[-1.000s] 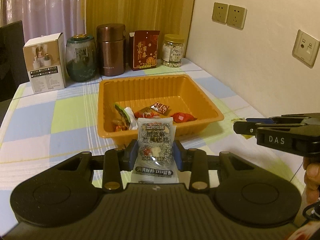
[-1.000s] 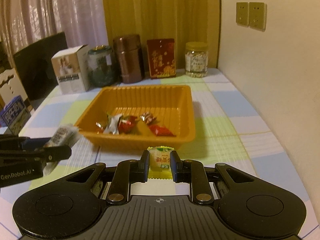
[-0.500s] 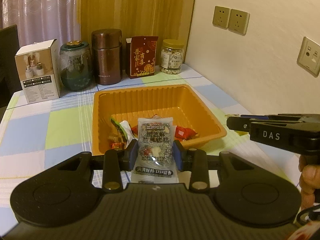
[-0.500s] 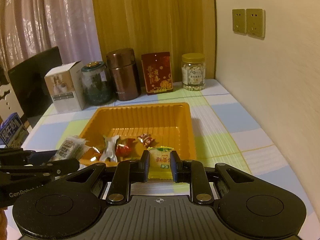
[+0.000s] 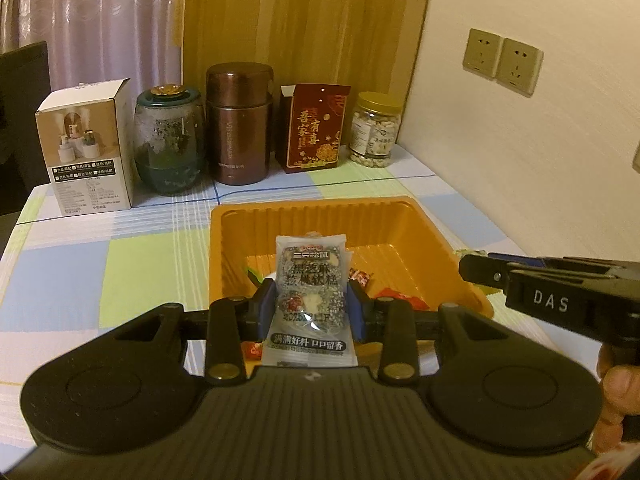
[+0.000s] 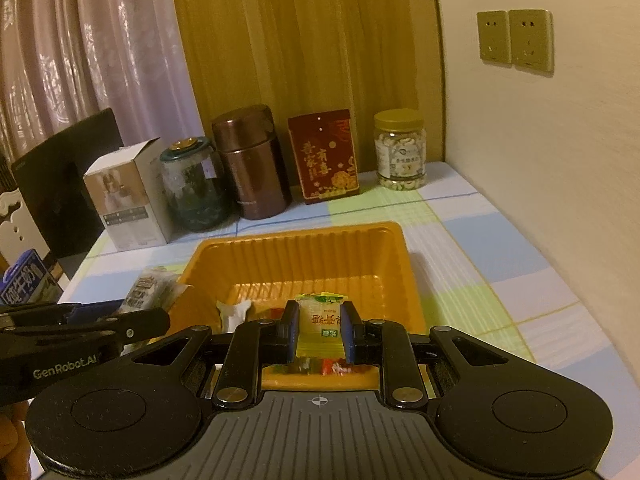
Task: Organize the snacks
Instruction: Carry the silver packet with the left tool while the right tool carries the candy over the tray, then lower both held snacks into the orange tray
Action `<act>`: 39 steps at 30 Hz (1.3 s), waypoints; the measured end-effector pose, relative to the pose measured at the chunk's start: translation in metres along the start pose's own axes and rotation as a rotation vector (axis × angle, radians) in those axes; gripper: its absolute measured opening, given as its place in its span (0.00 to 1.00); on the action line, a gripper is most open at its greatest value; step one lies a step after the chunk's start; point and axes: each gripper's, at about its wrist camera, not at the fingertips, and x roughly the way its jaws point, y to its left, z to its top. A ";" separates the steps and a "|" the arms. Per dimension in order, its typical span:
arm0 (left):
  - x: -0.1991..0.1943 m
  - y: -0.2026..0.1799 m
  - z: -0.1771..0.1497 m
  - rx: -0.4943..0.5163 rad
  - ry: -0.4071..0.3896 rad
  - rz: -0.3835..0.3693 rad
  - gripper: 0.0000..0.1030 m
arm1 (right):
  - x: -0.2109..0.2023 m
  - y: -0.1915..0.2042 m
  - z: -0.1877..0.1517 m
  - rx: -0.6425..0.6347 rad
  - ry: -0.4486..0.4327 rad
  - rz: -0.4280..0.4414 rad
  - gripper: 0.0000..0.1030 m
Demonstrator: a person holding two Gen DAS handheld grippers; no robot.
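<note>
A: What does the left gripper (image 5: 311, 307) hold?

B: A clear plastic snack packet with a dark speckled print (image 5: 310, 286), pinched upright between blue pads over the near wall of the ribbed orange plastic tray (image 5: 320, 220).

A: And inside the tray?

B: Red-wrapped candies (image 5: 396, 295) on its floor. The right gripper (image 5: 476, 268) reaches in from the right, a strip of yellow-green wrapper showing at its tip.

A: Behind?

B: A white carton (image 5: 86, 150), a glass jar (image 5: 169, 140), a brown metal canister (image 5: 239, 124).
</note>
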 end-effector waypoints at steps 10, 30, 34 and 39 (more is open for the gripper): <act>0.027 -0.001 0.008 0.006 0.026 -0.001 0.33 | 0.028 -0.004 0.008 0.009 0.003 -0.007 0.21; 0.069 0.010 0.019 -0.017 0.058 0.002 0.33 | 0.069 -0.006 0.016 0.031 0.034 -0.020 0.21; 0.078 0.011 0.022 -0.024 0.068 -0.007 0.33 | 0.075 -0.005 0.017 0.026 0.036 -0.019 0.21; 0.088 0.010 0.021 -0.015 0.080 -0.011 0.33 | 0.081 -0.007 0.020 0.019 0.031 -0.033 0.21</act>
